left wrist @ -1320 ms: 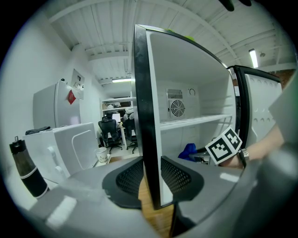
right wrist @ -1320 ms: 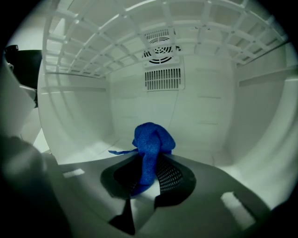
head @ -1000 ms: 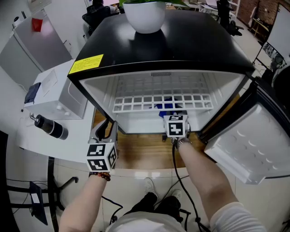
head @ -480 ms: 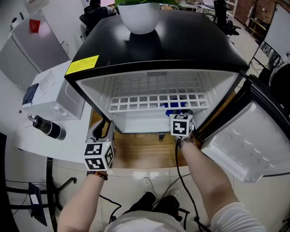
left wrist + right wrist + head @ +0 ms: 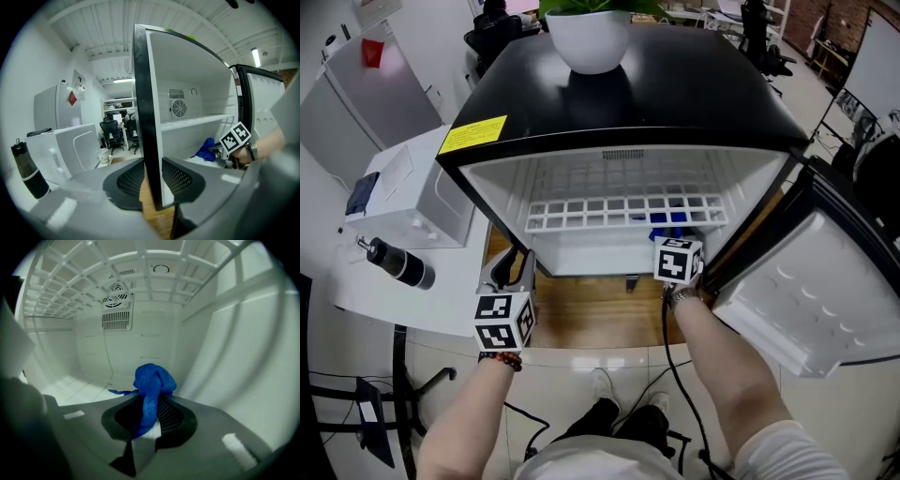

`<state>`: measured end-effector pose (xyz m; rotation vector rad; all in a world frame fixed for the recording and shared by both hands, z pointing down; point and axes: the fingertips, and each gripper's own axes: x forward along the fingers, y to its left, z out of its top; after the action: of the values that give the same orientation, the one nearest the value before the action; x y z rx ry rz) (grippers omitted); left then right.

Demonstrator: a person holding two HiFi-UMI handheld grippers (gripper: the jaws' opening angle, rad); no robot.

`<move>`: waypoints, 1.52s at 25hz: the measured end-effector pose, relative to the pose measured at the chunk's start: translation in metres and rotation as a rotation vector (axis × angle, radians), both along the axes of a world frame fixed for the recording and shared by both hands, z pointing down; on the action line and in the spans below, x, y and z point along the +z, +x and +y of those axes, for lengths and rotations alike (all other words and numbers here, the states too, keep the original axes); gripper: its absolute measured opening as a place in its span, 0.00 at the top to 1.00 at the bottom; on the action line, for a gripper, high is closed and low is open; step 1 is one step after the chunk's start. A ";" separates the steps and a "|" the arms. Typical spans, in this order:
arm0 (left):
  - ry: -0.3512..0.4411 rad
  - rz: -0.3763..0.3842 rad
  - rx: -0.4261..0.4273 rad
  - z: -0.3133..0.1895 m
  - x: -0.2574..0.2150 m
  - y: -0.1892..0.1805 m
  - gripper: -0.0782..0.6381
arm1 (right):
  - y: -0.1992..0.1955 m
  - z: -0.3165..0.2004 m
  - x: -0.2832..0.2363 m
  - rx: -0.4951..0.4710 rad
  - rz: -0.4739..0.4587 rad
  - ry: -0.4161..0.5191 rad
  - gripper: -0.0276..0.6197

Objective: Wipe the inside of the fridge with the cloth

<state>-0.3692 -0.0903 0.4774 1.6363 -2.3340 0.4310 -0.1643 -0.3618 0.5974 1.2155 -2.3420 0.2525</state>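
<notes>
Holding the cloth: the right gripper reaches into the fridge under the shelf. Its jaws are clamped on a blue cloth, which hangs between the pads and bunches up beyond them.
Cloth: in the lower compartment, on its right side, near the right inner wall and over the white floor. Whether it touches the floor I cannot tell. From above, only a blue patch shows through the shelf bars.
Left gripper: low at the fridge's near left corner. Its jaws are closed on the front edge of the side wall, one pad outside and one inside.
Fridge: small, with a black top and a white interior, open toward the person. A round fan grille sits high on the far wall.
Shelf: a white wire grid across the full width, above the right gripper.
Door: swung wide open to the right, with its white lining showing.
Bowl: white, with green leaves in it, on the far part of the black top.
Sticker: yellow, on the near left corner of the top.
Left of the fridge: a white box on a white table, with a black bottle standing near it.
Arms: two bare forearms stretch in from the near edge. A black cable runs along the right one.
</notes>
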 end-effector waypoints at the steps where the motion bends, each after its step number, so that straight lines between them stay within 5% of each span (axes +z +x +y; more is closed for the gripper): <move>1: 0.001 0.001 0.001 0.000 0.000 0.000 0.74 | -0.001 0.002 -0.002 -0.007 -0.015 0.001 0.84; 16: 0.009 0.019 0.013 0.002 0.001 0.002 0.75 | -0.091 0.122 -0.073 -0.327 -0.245 0.009 0.84; 23: 0.000 0.023 0.012 0.011 0.002 -0.003 0.76 | -0.144 0.192 -0.079 -0.476 -0.301 -0.064 0.84; 29: -0.014 0.029 -0.006 0.026 0.010 -0.009 0.76 | -0.172 0.219 -0.040 -0.541 -0.241 -0.132 0.84; 38: -0.027 0.035 0.001 0.036 0.022 -0.002 0.76 | -0.154 0.193 0.009 -0.471 -0.107 -0.158 0.84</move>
<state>-0.3716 -0.0547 0.4992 1.6196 -2.2919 0.4291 -0.3185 -0.1689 0.6067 0.5650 -2.5609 0.3369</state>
